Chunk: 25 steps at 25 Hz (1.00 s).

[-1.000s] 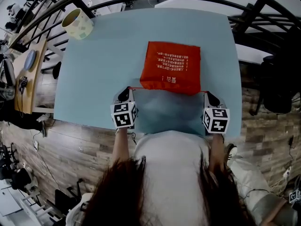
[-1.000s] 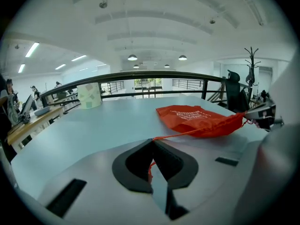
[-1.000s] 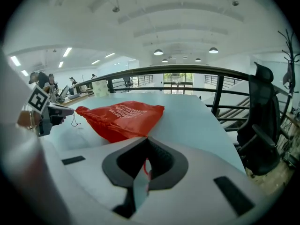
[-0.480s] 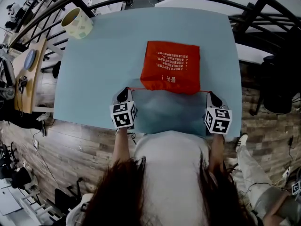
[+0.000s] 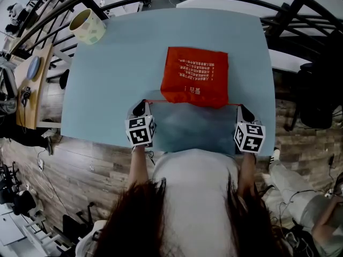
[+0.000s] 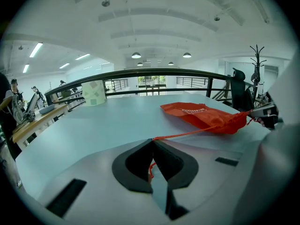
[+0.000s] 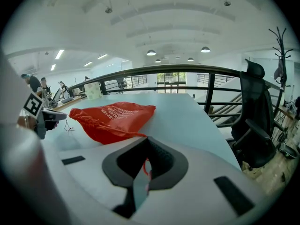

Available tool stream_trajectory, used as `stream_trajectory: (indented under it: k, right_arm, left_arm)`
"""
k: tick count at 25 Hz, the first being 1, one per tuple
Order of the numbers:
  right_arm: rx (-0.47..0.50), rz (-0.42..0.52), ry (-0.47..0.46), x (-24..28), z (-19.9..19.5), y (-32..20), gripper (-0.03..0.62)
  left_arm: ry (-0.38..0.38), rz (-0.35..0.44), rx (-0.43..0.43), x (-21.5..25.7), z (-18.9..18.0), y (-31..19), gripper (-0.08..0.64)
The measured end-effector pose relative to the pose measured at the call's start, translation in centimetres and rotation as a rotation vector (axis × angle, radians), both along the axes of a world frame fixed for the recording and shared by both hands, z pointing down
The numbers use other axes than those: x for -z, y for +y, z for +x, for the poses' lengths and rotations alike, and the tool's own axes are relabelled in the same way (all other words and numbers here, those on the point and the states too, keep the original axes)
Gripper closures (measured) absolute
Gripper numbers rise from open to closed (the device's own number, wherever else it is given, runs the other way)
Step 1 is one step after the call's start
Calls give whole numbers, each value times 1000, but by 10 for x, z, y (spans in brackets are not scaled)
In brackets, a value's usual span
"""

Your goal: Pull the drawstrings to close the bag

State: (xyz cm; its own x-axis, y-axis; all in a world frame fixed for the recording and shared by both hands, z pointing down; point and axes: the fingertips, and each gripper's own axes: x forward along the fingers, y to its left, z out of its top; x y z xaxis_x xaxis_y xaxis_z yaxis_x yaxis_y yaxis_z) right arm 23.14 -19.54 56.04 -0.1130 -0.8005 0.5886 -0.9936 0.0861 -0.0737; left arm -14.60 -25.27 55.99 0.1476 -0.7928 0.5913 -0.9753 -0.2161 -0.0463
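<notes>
Both grippers clamped shut on taut red drawstring cords: left gripper (image 5: 142, 107) on left cord (image 6: 187, 133), right gripper (image 5: 245, 110) on right cord (image 5: 234, 104). Between them, red fabric bag (image 5: 194, 76) on pale blue tabletop (image 5: 118, 63).

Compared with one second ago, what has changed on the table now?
The right gripper edged slightly outward, to the right in the head view, pulling its drawstring straighter. The left gripper and the red bag stayed about where they were; both grippers remain shut on a drawstring.
</notes>
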Motion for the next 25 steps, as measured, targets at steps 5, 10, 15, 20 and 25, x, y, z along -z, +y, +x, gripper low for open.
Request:
stream_trajectory:
  k: [5, 10, 15, 20, 25]
  right_arm:
    - [-10, 3, 4, 0, 3, 1, 568]
    - [-7, 1, 14, 1, 3, 0, 568]
    - [-19, 0, 12, 1, 6, 1, 568]
    - [-22, 2, 10, 0, 7, 1, 568]
    - [-43, -2, 5, 0, 13, 2, 568]
  left_arm:
    - [-5, -3, 5, -2, -2, 2, 543]
    - [-21, -11, 11, -2, -4, 3, 543]
    - [-26, -18, 24, -4, -10, 4, 543]
    - [-41, -19, 26, -6, -10, 5, 543]
    - [-38, -25, 45, -6, -18, 6, 543]
